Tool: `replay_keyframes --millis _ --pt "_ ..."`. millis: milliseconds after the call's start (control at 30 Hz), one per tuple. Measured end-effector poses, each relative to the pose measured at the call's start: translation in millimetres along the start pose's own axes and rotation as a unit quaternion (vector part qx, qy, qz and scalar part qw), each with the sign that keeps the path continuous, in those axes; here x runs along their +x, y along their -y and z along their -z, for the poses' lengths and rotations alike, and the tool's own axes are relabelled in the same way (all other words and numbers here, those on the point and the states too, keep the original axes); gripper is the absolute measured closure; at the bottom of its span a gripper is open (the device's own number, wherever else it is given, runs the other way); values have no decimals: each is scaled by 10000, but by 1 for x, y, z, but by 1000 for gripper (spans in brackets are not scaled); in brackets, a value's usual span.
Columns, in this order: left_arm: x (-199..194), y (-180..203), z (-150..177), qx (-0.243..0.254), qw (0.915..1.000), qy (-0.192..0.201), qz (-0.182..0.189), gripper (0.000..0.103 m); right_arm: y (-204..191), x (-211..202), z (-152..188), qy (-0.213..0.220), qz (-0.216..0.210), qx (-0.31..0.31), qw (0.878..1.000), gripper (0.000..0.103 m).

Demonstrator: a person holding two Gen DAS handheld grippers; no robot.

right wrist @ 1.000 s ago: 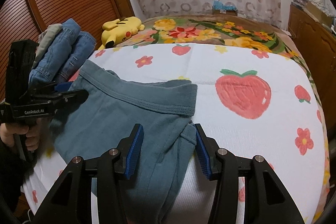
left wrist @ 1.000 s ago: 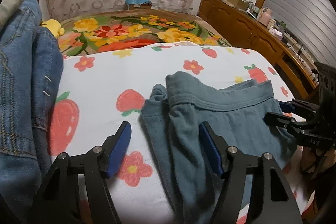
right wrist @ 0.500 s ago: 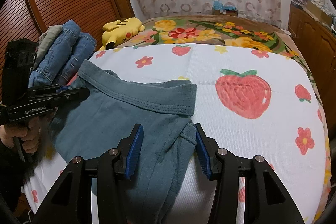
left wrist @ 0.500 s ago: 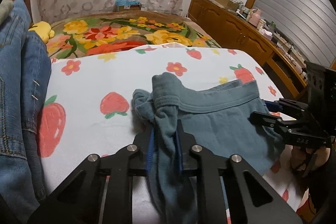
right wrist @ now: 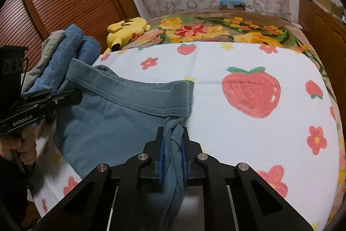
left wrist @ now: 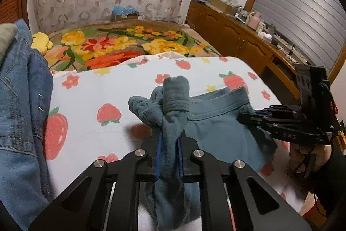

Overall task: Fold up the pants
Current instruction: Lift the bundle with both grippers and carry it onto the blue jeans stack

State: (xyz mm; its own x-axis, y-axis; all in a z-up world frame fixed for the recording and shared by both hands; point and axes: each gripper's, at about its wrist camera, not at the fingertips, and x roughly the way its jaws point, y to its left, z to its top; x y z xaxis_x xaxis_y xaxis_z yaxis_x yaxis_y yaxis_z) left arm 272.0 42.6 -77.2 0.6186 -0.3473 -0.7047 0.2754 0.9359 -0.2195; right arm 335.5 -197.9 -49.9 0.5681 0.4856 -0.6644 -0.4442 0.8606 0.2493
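Teal pants (left wrist: 216,133) | left tool (left wrist: 169,153), right tool (right wrist: 173,151) angled down, closing, pinching waistband corners

dim warm indoor light, soft shadows, strong fisheye curvature, black vignetted corners, slight motion blur

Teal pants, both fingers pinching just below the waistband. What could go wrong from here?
1. Both grips are on bunched fabric: the left gripper and right gripper are closing on twisted wads of the teal pants, so the fold may come out creased or a layer may slip.
2. The jeans pile sits close beside the left side; a lift could snag it.
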Motion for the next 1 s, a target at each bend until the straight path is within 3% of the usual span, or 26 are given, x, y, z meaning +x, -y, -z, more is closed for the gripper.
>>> replay_keyframes --millis 467,700,1000 --pt "-87 9 -12 115 9960 880 -142 92 -44 -50 -30 741 -201 -538 9956 92" --pt "-136 -7 -14 36 9896 1348 -499 93 -77 -67 -57 1113 -436 -941 9884 92" --pt "-174 -47 -6 -284 9806 1643 -1034 93 -124 -47 -94 1283 -709 -1664 9751 92"
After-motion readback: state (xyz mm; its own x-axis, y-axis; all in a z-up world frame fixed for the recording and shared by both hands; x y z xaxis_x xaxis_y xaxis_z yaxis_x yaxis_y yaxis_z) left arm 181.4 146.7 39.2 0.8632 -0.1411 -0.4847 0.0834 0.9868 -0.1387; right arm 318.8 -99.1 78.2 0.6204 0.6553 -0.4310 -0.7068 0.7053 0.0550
